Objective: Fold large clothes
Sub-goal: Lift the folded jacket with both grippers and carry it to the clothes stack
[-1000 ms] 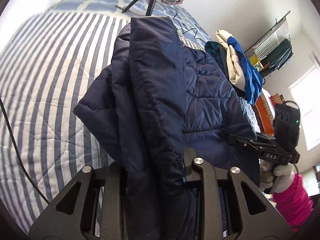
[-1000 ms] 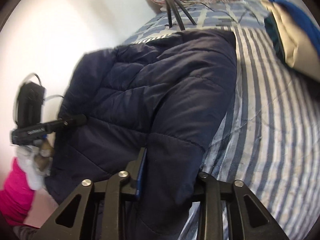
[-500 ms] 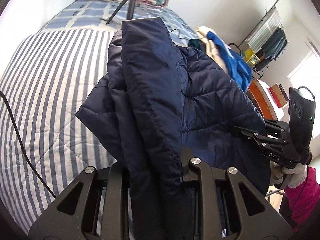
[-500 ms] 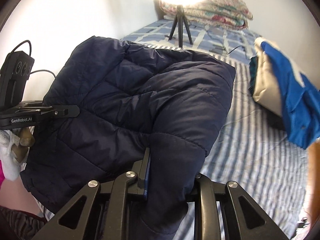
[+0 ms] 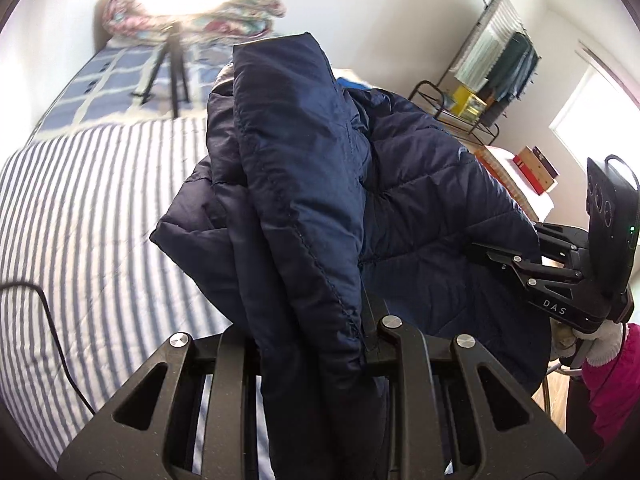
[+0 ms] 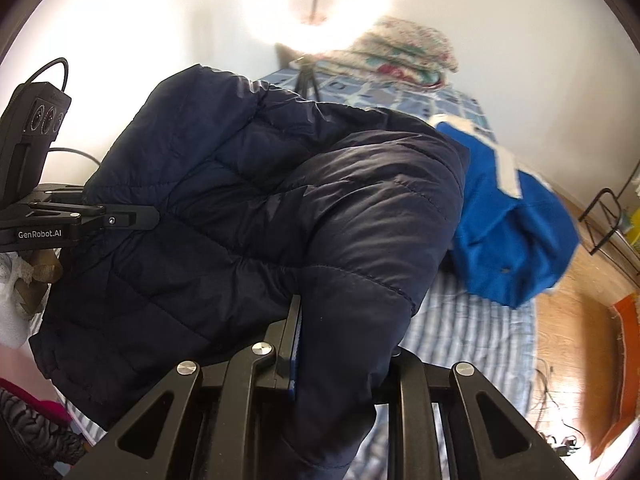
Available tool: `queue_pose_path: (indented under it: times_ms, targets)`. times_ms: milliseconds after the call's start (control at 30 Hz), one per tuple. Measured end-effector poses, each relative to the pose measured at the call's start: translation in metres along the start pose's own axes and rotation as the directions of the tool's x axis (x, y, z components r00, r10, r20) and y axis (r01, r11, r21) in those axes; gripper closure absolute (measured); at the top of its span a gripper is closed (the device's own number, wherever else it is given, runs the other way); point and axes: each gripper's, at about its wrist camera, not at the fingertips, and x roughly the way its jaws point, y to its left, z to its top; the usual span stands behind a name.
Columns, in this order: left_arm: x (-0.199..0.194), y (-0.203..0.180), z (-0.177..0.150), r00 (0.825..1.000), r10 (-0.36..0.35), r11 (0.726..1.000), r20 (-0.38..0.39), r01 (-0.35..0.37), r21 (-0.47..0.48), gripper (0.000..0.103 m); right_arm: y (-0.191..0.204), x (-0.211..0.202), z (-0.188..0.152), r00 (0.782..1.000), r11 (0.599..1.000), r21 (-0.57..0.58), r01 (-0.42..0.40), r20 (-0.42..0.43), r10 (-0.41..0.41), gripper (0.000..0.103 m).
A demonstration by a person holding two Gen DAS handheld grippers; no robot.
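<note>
A dark navy quilted puffer jacket (image 5: 320, 184) hangs in the air above the striped bed (image 5: 80, 208), held between both grippers. My left gripper (image 5: 312, 332) is shut on a thick fold of its edge. My right gripper (image 6: 340, 344) is shut on another part of the jacket (image 6: 280, 208). In the left wrist view the right gripper (image 5: 500, 256) grips the jacket at the right. In the right wrist view the left gripper (image 6: 132, 216) grips it at the left. The fingertips are buried in fabric.
A blue and cream garment pile (image 6: 508, 216) lies on the bed's right side. A tripod (image 5: 168, 68) and folded floral quilts (image 6: 404, 56) sit at the bed's head. A clothes rack (image 5: 492, 60) stands by the far wall. A black cable (image 5: 52, 328) crosses the bedspread.
Both grippers have lifted the jacket higher off the bed and tilted upward, so more of the wall, the tripod and the room shows. Both grips are unchanged.
</note>
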Motion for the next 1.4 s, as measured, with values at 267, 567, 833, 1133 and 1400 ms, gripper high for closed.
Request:
queue_pose_path:
  times_ms: [267,567,833,1133,1400]
  targets:
    - [0.039,-0.052,0.051,0.999,-0.034,0.996,0.03,0.031,0.082,0.081,-0.062,-0.015,0.016,0.995,0.996,0.023,0.09,0.027,-0.091,0.085]
    - [0.1,-0.093,0.119,0.995,-0.067,0.989,0.077,0.056,0.14,0.082,-0.133,-0.007,0.05,0.978,0.979,0.054,0.196,0.06,-0.199,0.085]
    - [0.163,-0.111,0.201,0.987,-0.091,0.982,0.133,0.066,0.177,0.082,-0.204,0.019,0.097,0.946,0.952,0.031,0.305,0.105,-0.306,0.085]
    - [0.223,-0.122,0.254,0.985,-0.057,0.985,0.165,0.029,0.17,0.082,-0.262,0.061,0.129,0.937,0.944,0.072,0.322,0.122,-0.328,0.085]
    - [0.261,-0.12,0.275,0.987,-0.023,0.992,0.158,0.003,0.127,0.082,-0.285,0.089,0.139,0.955,0.96,0.115,0.257,0.123,-0.271,0.085]
